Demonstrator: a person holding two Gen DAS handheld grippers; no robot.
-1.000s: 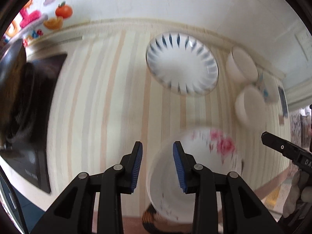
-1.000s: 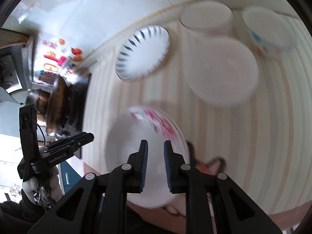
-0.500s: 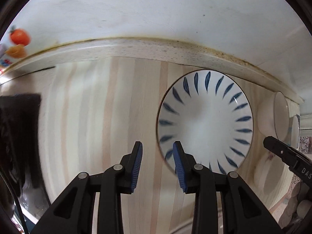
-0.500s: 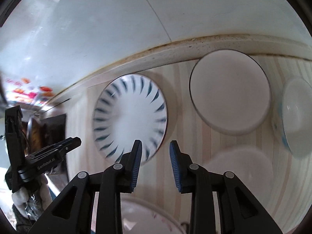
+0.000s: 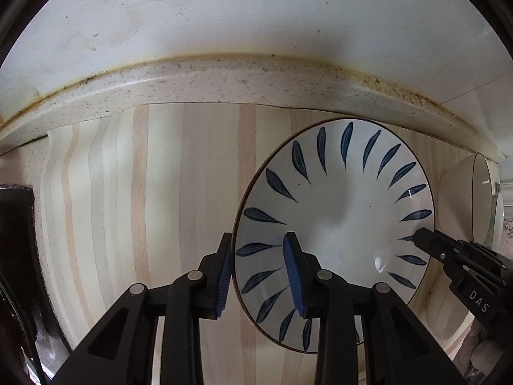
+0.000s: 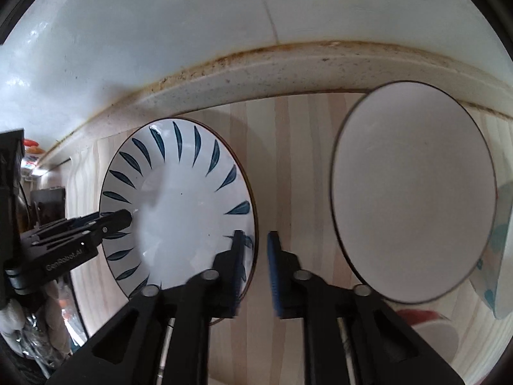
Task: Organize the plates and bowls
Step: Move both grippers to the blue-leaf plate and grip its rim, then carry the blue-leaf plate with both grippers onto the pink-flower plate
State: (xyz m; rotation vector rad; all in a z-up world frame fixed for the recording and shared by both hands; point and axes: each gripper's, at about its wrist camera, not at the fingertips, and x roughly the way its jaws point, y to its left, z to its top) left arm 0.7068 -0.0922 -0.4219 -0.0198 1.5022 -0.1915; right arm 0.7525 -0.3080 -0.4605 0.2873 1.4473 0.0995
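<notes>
A white plate with blue leaf marks (image 5: 336,211) lies on the striped counter near the back ledge; it also shows in the right wrist view (image 6: 186,205). My left gripper (image 5: 258,271) is open and straddles the plate's left rim. My right gripper (image 6: 255,264) is open and straddles the plate's right rim. Each gripper shows in the other's view, the right one (image 5: 461,266) at the plate's far side, the left one (image 6: 73,237) likewise. A plain white bowl (image 6: 413,192) stands to the right of the plate.
A speckled stone ledge (image 5: 224,77) and white wall close off the back. A bowl with teal marks (image 6: 497,250) sits behind the white bowl at far right. A black stove (image 5: 16,256) is at far left. A red-marked dish (image 6: 426,327) lies low right.
Both grippers have moved forward to the blue-leaf plate and now bracket its two rims. The right gripper opened after holding the red-flowered plate, which is left behind.
</notes>
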